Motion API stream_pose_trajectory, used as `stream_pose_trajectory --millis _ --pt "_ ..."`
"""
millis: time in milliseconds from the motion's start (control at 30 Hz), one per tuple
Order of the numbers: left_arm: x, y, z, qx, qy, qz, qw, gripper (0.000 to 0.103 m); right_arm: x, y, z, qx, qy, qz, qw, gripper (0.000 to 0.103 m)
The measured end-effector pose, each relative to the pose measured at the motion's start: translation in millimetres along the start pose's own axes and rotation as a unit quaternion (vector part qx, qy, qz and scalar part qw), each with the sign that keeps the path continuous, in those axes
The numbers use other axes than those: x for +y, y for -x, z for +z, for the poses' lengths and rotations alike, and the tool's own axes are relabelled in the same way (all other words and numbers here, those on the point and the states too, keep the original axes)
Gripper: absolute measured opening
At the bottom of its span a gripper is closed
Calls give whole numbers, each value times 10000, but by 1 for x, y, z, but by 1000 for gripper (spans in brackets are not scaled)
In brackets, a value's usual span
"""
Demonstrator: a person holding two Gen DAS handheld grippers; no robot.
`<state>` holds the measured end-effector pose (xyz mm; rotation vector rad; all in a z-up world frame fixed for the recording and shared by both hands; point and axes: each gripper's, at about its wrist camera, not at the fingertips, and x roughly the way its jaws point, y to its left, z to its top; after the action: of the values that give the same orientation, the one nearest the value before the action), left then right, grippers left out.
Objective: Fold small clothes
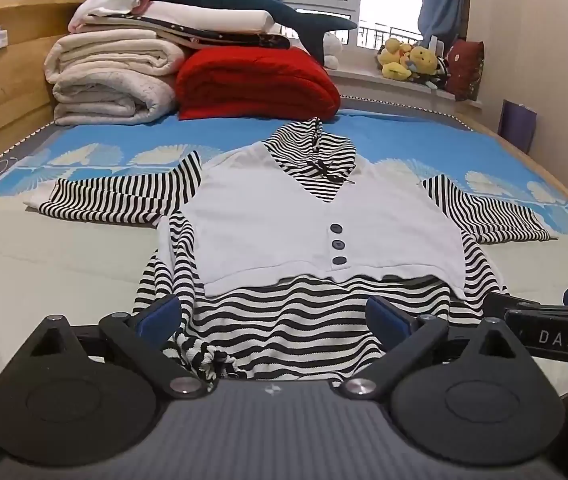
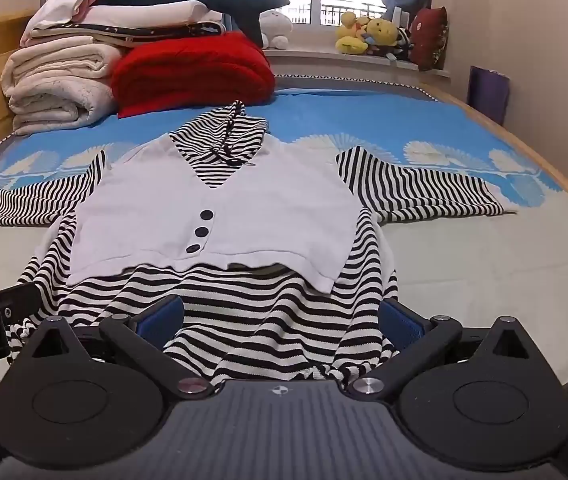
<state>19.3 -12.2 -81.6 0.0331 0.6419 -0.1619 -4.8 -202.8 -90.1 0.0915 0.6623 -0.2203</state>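
A small black-and-white striped hooded top with a white vest front and three dark buttons (image 1: 316, 224) (image 2: 220, 216) lies spread face up on the bed, sleeves out to both sides. My left gripper (image 1: 274, 314) is open, its blue-padded fingers (image 1: 160, 314) straddling the left part of the striped hem. My right gripper (image 2: 280, 316) is open over the right part of the hem; its fingers (image 2: 400, 320) rest at the cloth's edge. The hem bunches slightly under both. Each gripper shows at the edge of the other's view.
Folded white blankets (image 1: 112, 80) and a red quilt (image 1: 256, 80) are stacked at the head of the bed, with a blue shark plush (image 1: 260, 4) on top. Plush toys (image 1: 408, 60) sit on the windowsill. A wooden bed frame runs along both sides.
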Motion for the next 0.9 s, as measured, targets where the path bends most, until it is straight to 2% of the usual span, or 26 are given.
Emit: stream_pose_trajectory --millis 900 --pt "2 -2 -1 20 82 50 10000 100 3 -3 1 -12 -14 -4 10000 102"
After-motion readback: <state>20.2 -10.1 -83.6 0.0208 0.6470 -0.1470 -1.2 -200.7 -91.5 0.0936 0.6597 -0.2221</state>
